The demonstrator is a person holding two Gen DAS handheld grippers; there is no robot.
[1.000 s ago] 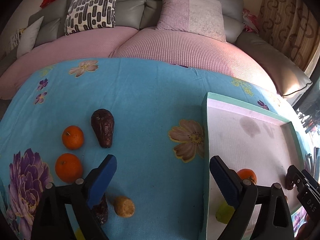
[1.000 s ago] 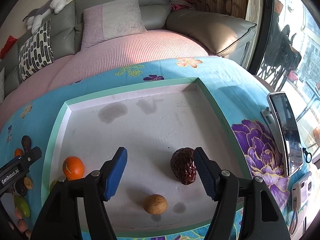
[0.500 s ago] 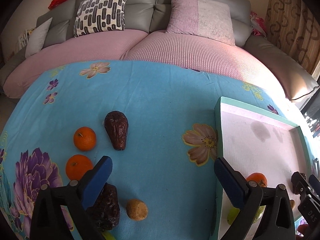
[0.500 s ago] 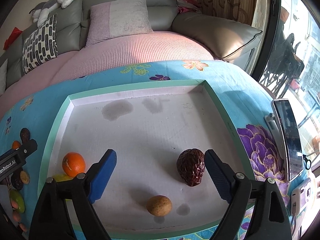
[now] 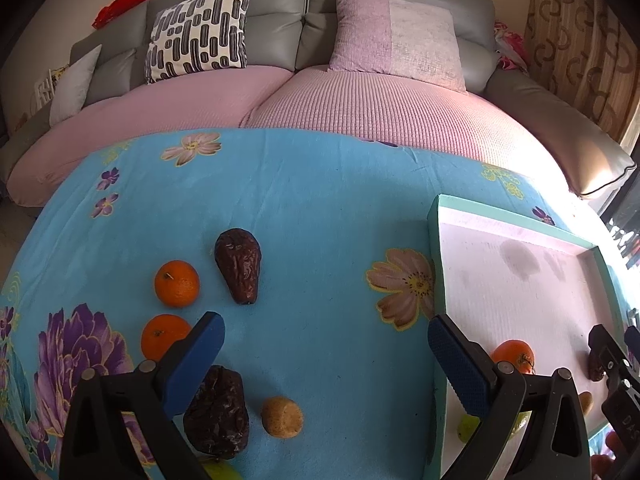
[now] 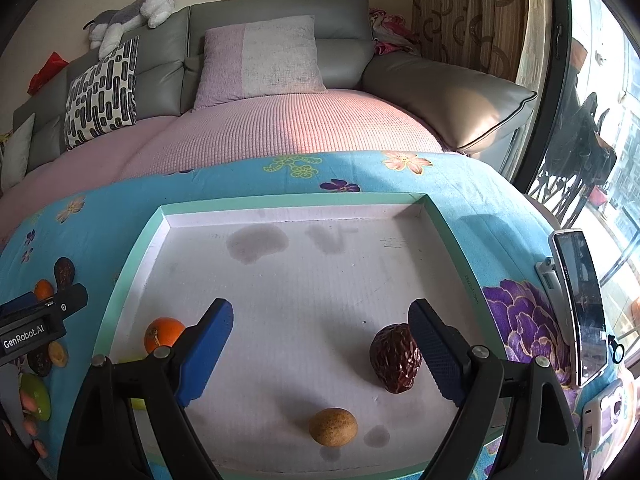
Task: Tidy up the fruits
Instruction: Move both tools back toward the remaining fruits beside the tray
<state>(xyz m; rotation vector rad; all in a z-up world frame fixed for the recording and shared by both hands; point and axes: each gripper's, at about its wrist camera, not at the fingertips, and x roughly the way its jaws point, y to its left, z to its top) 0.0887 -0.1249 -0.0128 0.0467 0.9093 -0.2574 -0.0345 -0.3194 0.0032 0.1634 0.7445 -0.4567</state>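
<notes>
Left tool (image 5: 324,354) released over wrinkled date (image 5: 239,265); right tool (image 6: 320,344) released over foam tray (image 6: 280,216), beside ridged date (image 6: 395,358).

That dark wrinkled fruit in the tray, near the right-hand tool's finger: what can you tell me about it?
The dark wrinkled fruit is deep reddish-brown, glossy and heavily creased, like an oversized dried date, broad at its far end and tapering toward the camera. It lies on its side on the white floor of the green-rimmed tray, casting a soft shadow. The open right gripper has one blue finger beside it; whether they touch is unclear. A round tan fruit sits apart, nearer the camera.
</notes>
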